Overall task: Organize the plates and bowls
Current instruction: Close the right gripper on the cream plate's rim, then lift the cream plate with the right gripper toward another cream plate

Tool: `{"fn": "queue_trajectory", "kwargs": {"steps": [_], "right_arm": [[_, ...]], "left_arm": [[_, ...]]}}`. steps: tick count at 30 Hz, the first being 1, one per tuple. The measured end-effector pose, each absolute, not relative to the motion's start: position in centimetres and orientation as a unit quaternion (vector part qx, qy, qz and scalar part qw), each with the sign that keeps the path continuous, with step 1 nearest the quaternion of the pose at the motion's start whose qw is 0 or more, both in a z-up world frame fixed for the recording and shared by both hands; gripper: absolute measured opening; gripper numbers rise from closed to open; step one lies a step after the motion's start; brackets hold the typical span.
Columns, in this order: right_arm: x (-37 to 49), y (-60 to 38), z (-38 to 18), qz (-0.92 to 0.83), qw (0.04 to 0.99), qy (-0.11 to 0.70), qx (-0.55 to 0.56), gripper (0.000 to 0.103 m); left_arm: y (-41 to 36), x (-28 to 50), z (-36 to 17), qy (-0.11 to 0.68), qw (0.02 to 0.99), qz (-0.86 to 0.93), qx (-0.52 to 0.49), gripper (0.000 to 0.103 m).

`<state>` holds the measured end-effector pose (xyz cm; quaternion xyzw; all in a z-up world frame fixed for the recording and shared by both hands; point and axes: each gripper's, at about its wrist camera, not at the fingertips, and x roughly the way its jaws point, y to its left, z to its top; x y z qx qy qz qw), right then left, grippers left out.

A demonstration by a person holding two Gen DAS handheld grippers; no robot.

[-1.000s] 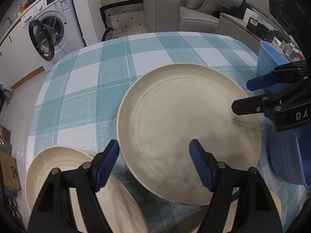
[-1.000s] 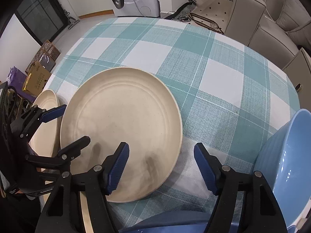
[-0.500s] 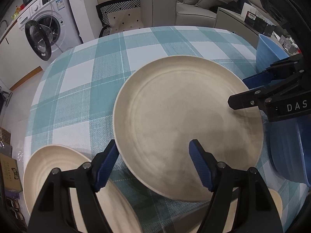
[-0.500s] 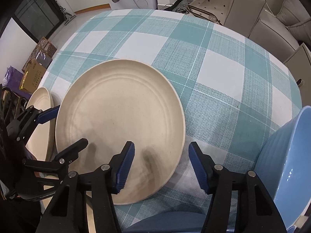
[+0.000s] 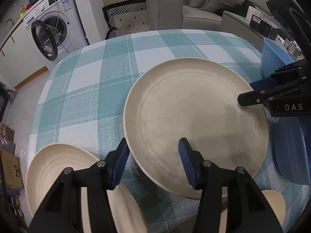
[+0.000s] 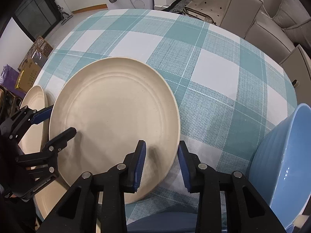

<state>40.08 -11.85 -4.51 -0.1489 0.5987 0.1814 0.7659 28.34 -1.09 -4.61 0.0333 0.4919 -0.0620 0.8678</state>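
Left wrist view: we see the large cream plate [image 5: 196,124] at mid-frame on the checked tablecloth [image 5: 93,89]. Our left gripper [image 5: 153,161] is closing, its jaws straddling the plate's lower-left rim, pads not yet pressing. From the right wrist camera, our right gripper [image 6: 161,161] closes likewise over the plate's lower-right rim. A blue bowl [image 6: 281,165] sits at right.
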Motion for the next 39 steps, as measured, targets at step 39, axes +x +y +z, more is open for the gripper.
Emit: {"fn": "queue_trajectory", "kwargs": {"steps": [39], "right_arm": [[39.3, -12.2, -0.5, 0.171, 0.818, 0.535, -0.122, 0.017]], "left_arm": [[0.8, 27.6, -1.5, 0.446, 0.894, -0.034, -0.010, 0.038]]}}
